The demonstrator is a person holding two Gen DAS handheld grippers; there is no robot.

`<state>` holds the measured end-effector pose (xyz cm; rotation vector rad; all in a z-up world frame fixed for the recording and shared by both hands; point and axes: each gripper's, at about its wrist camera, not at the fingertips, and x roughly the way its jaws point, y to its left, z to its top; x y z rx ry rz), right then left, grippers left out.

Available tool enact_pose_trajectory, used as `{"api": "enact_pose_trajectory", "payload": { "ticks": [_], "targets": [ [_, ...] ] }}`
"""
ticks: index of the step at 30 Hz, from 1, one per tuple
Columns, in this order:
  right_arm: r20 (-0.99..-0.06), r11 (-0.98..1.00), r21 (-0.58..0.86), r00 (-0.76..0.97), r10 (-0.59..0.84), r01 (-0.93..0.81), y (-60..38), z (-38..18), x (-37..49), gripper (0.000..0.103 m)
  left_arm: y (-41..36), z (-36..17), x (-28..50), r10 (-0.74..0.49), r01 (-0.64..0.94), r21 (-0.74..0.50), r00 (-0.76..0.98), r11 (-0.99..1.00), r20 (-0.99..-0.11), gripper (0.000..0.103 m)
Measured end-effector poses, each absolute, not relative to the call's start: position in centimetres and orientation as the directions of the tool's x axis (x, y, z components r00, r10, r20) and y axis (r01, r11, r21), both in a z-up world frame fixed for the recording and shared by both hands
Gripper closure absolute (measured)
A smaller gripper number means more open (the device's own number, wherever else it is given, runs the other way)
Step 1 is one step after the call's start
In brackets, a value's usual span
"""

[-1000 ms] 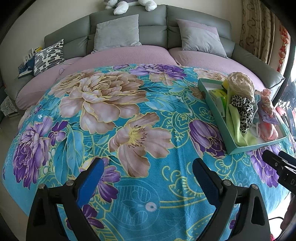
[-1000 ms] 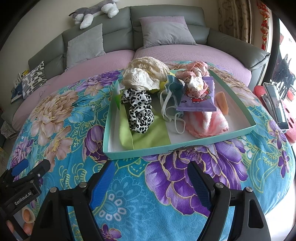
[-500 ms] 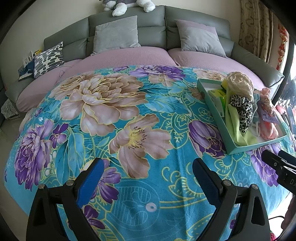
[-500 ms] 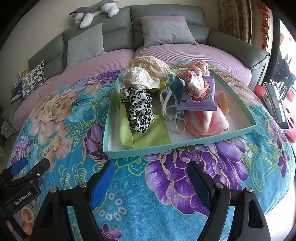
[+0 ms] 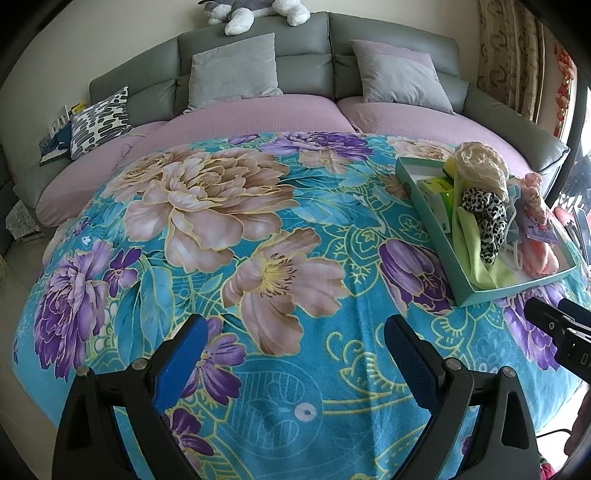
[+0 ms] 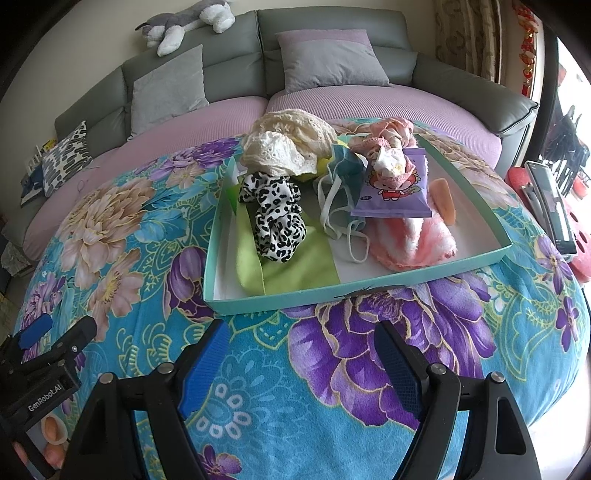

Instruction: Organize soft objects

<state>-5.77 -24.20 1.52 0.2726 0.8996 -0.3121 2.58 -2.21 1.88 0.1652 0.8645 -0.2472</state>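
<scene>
A shallow teal tray (image 6: 354, 290) with a white floor sits on a round bed covered by a bright blue floral blanket (image 6: 147, 229). The tray holds a pile of soft things. At its back left is a cream lace hat (image 6: 288, 147). In front of that, a black-and-white leopard-print scrunchie (image 6: 275, 218) lies on a lime green cloth (image 6: 295, 269) that spreads to the tray's near wall. In the middle is a teal face mask (image 6: 341, 170) with loose white ear loops trailing forward. To the right, a purple cartoon packet (image 6: 393, 194) rests on a fluffy pink and white towel (image 6: 410, 240), with a small pink knitted item (image 6: 388, 134) behind it and a peach-coloured oblong (image 6: 445, 201) beside it; what that oblong is cannot be made out. The hat hides a yellow object almost fully.

The right gripper (image 6: 301, 354) hovers just in front of the tray's near wall, its blue-padded fingers (image 6: 205, 363) spread wide and holding nothing. The left gripper (image 5: 295, 343) hovers over bare blanket well to the left of the tray, fingers likewise wide apart and empty.

From the left wrist view the tray (image 5: 436, 236) appears at the far right, and a green box (image 5: 439, 186) shows along its left side.

Grey cushions (image 5: 232, 70) lean on the grey headboard, and a plush dog (image 6: 188, 22) on top is cut off by the frame edge in the left view.
</scene>
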Motion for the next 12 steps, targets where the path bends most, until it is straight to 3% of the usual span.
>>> {"api": "enact_pose_trajectory", "payload": {
  "ticks": [12],
  "targets": [
    [-0.800,0.921,0.101,0.581,-0.150,0.376,-24.20,1.50,-5.71,0.020,-2.37,2.05,2.43,-0.147,0.285,0.050,0.629,0.957,-0.763,0.007]
  ]
}}
